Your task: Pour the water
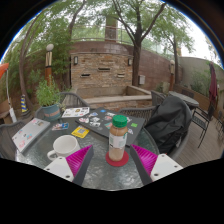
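Between spread fingers (pixel 112 163), bottle (pixel 118 139) upright, cap up, mug (pixel 64 147) beside

On a round glass counter (pixel 100 172) outdoors, a bottle (pixel 118 139) with a red cap stands upright between the spread fingers (pixel 80 160) of the gripper (pixel 112 160), gaps on both sides. A white mug (pixel 64 146) sits just beside the left finger, with papers (pixel 30 133) beyond it.

The gripper (pixel 112 163) presents two fingers at the lower left and lower right of the frame. Each finger has a pale, whitish outer body tapering toward the tip. Each inner face carries a magenta pad (pixel 81 160), triangular in outline
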Available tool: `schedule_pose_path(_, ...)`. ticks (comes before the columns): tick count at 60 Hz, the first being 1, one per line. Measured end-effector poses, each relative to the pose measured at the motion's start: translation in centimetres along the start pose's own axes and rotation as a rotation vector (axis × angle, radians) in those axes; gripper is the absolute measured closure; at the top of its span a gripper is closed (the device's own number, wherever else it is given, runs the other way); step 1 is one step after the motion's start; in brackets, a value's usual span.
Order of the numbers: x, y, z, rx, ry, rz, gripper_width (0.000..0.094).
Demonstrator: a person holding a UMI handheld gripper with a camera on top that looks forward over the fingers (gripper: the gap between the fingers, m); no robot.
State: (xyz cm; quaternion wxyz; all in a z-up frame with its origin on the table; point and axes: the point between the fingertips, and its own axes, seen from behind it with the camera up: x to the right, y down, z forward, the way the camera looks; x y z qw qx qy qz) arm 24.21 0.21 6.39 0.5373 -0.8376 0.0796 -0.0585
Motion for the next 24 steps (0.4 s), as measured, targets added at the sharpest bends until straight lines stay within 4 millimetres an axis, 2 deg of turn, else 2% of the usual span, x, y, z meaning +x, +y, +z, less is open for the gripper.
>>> schedule_pose_path(8,-1.7,-2.1,-9.0,0.003,0.041,0.051,0.0102)
schedule_pose_path(13,-4.1,-3.0,-14.9,0.003,0.025,0.079,0.0106)
schedule_pose_path(18,-6.8,-2.3,-19.9,-0.028,-0.004,0.121,0.0106)
schedule_pose_path(24,-8.3,-1.0,-24.8,-0.064,0.000,0.139,0.0108)
